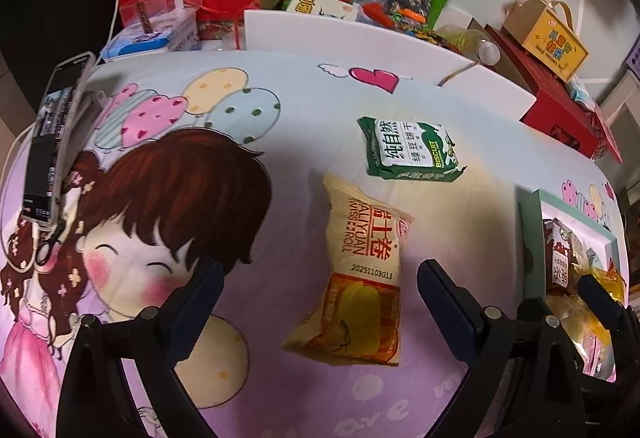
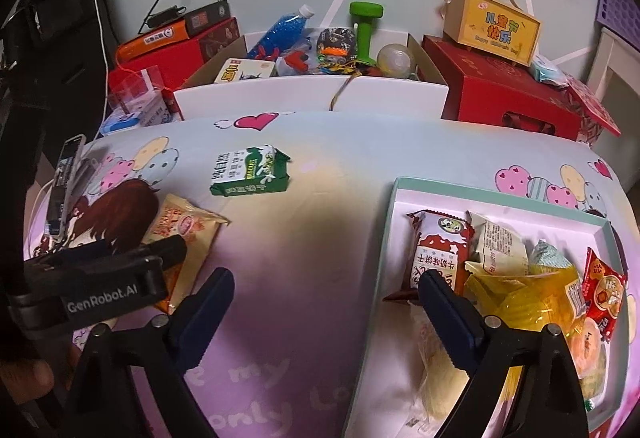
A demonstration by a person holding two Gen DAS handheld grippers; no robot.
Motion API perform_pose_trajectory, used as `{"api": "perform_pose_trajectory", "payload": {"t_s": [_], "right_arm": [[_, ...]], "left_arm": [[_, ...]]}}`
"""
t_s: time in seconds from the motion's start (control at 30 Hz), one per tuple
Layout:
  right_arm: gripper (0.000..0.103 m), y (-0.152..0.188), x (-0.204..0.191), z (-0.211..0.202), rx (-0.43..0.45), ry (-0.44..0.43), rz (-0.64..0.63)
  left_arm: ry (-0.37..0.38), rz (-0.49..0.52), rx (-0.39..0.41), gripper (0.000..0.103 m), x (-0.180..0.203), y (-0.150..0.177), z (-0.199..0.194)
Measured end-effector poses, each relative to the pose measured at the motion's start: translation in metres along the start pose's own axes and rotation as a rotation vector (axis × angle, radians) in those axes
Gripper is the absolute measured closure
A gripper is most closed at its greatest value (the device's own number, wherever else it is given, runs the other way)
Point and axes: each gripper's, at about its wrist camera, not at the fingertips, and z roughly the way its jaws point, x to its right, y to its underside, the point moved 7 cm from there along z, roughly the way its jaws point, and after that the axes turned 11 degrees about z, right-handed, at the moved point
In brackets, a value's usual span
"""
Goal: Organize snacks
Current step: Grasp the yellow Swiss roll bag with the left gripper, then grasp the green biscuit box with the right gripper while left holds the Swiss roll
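Left wrist view: left tool is hanging released, straddling the yellow roll packet lying on the bedsheet, at 9 o'clock from the box. Judged light, crinkly, crushable; pinching mid-body is advised.

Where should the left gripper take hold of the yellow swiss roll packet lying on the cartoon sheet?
Grip the swiss roll packet across its narrow width near the middle, coming down from above. It lies flat and lengthwise between the left gripper's open fingers, so its long edges already face the pads. The crimped ends are thin and floppy. The green biscuit packet lies clear, beyond its far end.
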Motion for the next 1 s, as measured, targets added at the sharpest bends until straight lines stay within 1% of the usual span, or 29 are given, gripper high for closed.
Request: {"api": "perform_pose_trajectory", "payload": {"t_s": [0.2,0.23,0.27,0.3,0.4,0.43,0.47,0.5,0.57,0.6,0.63,0.83,1.0], "right_arm": [[0.008,-0.001,0.002,0.005,-0.003,0.014,-0.007],[0.008,-0.001,0.002,0.006,-0.004,0.015,-0.009],[0.008,0.0,0.002,0.007,-0.005,0.015,-0.01],[0.008,0.0,0.002,0.008,-0.006,0.016,-0.011],[0.008,0.0,0.002,0.009,-0.007,0.019,-0.012],[0.008,0.0,0.002,0.009,-0.006,0.021,-0.012],[0.008,0.0,0.002,0.009,-0.006,0.022,-0.011],[0.008,0.0,0.002,0.009,-0.006,0.023,-0.011],[0.008,0.0,0.002,0.009,-0.006,0.025,-0.012],[0.008,0.0,0.002,0.009,-0.006,0.027,-0.013],[0.008,0.001,0.002,0.009,-0.005,0.029,-0.014],[0.008,0.0,0.003,0.009,-0.003,0.038,-0.017],[0.008,0.0,0.002,0.009,-0.002,0.047,-0.023]], "left_arm": [[0.004,0.017,-0.026,0.007,0.005,0.002,0.015],[0.003,0.017,-0.027,0.01,0.005,0.001,0.016],[0.004,0.016,-0.027,0.018,0.005,0.001,0.017],[0.005,0.015,-0.028,0.021,0.004,0.001,0.018],[0.008,0.014,-0.023,0.023,0.004,0.0,0.018],[0.008,0.013,-0.021,0.026,0.004,0.0,0.018],[0.011,0.011,-0.018,0.032,0.004,0.0,0.017],[0.016,0.007,-0.012,0.036,0.005,0.0,0.017],[0.029,-0.001,-0.001,0.051,0.006,-0.002,0.015],[0.04,-0.005,0.005,0.056,0.006,-0.003,0.015],[0.048,-0.009,0.01,0.064,0.007,-0.004,0.014],[0.058,-0.024,0.032,0.066,0.004,-0.008,0.01],[0.062,-0.034,0.066,0.066,-0.002,-0.013,0.001]]}}
